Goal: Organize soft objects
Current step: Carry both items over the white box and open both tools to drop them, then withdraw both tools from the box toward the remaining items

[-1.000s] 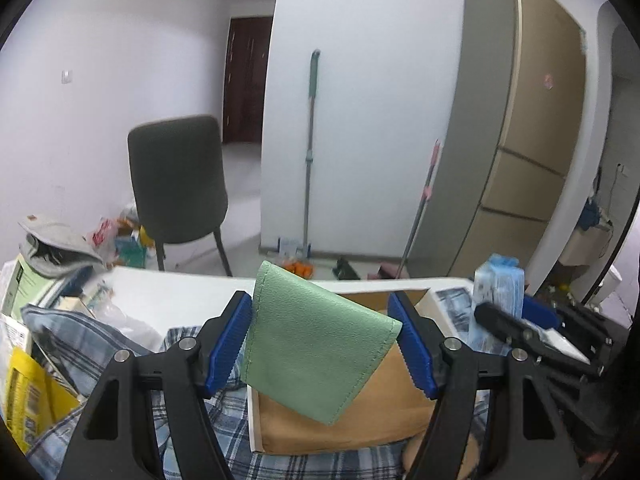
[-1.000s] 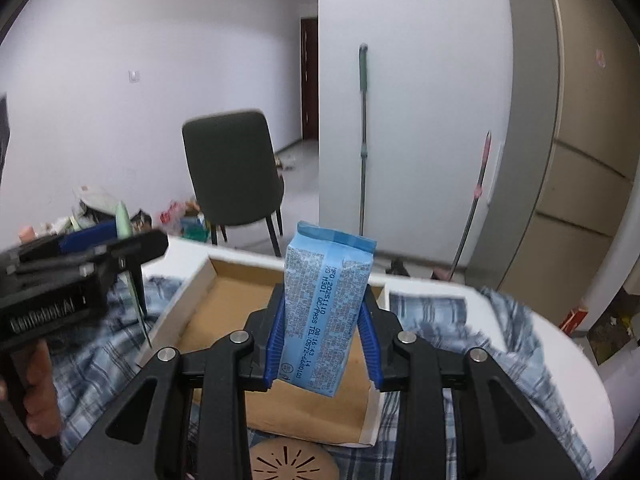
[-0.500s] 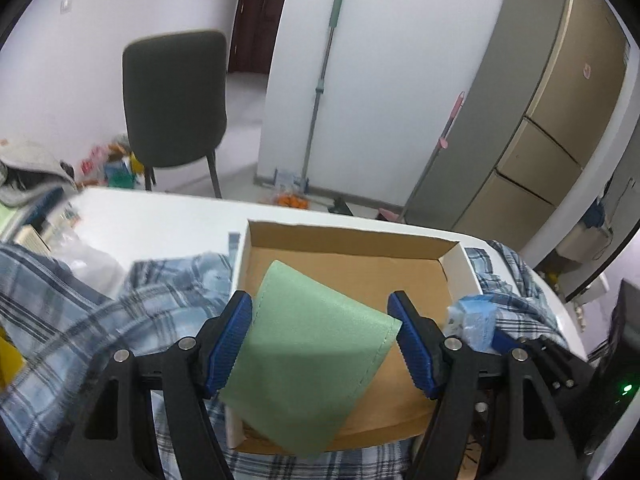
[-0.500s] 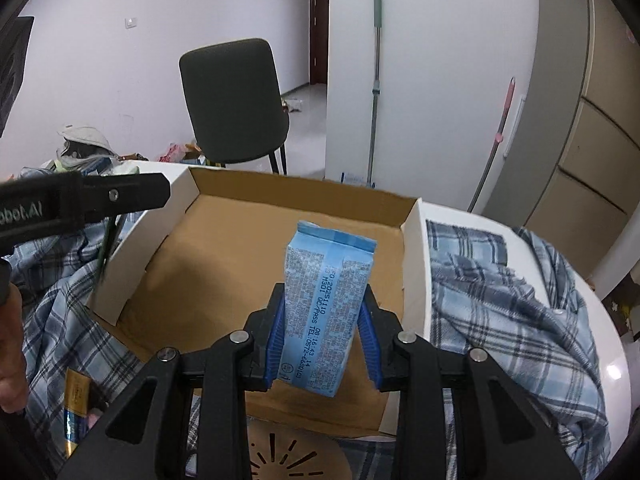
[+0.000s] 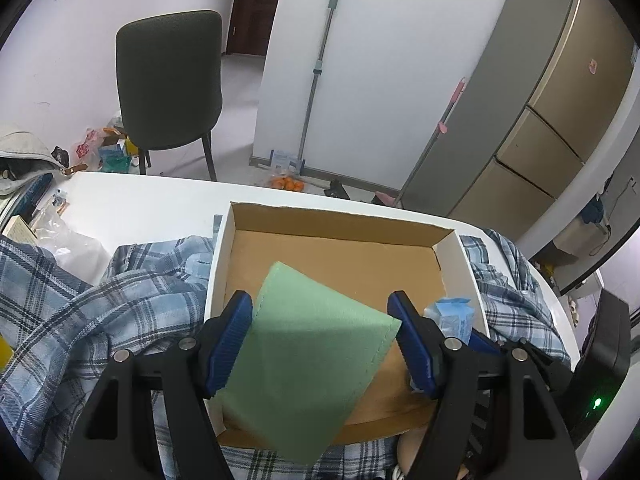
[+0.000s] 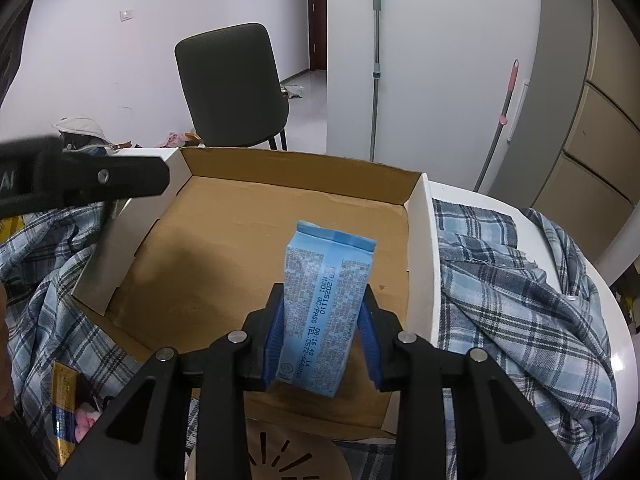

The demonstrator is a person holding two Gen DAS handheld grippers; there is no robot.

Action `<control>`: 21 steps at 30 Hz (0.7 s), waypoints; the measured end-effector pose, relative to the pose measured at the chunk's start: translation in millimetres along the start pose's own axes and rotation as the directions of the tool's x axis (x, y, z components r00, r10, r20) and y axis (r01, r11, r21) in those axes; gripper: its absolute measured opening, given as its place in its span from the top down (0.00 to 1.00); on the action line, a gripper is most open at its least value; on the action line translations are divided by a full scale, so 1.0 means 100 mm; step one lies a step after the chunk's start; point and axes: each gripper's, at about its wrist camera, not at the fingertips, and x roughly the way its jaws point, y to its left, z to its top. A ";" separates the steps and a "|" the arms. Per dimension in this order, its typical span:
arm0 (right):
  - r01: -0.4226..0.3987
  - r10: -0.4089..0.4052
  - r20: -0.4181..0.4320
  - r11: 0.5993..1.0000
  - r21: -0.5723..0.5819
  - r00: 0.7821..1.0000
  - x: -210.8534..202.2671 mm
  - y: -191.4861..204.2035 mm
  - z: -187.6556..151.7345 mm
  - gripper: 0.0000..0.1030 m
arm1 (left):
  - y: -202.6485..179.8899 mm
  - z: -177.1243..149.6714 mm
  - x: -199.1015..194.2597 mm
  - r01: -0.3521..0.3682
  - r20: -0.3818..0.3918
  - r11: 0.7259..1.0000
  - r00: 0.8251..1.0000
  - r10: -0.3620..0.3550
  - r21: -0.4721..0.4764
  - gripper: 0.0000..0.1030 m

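My left gripper (image 5: 322, 340) is shut on a folded green cloth (image 5: 308, 364) and holds it over the near left part of an open cardboard box (image 5: 340, 220). My right gripper (image 6: 322, 336) is shut on a blue tissue pack (image 6: 324, 304) and holds it over the near right part of the same box (image 6: 420, 240). The pack's top also shows in the left wrist view (image 5: 452, 316). The left gripper's arm shows at the left of the right wrist view (image 6: 80, 184). The box floor is bare.
A blue plaid shirt (image 5: 92, 312) lies bunched around the box on the white table (image 5: 140, 200), and on the right side too (image 6: 520, 292). A dark chair (image 5: 168, 80) stands beyond the table. Yellow packets (image 6: 64, 404) lie at the near left.
Both grippers have moved forward and tilted down over the box, each still holding its item. The box now fills more of both views.
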 end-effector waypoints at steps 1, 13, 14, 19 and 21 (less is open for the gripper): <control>-0.001 0.001 0.000 1.000 0.000 1.000 0.01 -0.01 0.01 0.68 | -0.01 0.02 0.02 -0.003 -0.005 1.000 1.000 0.003 0.001 0.30; 0.003 -0.005 0.054 1.000 0.026 0.999 -0.21 -0.10 0.10 0.40 | -0.06 0.01 0.04 -0.071 -0.016 0.997 0.997 0.071 0.035 0.17; 0.004 -0.006 0.063 1.000 0.028 0.998 -0.27 -0.12 0.11 0.40 | -0.07 0.02 -0.01 -0.069 -0.006 0.997 0.998 0.069 0.041 0.17; 0.005 -0.009 0.118 0.999 0.032 0.993 -0.63 -0.16 0.20 0.40 | -0.15 0.01 -0.44 -0.054 0.091 0.996 0.995 0.048 0.074 0.17; 0.008 -0.012 0.150 1.000 0.027 0.989 -0.81 -0.15 0.23 0.40 | -0.19 -0.03 -0.66 -0.046 0.149 0.995 0.988 0.032 0.092 0.17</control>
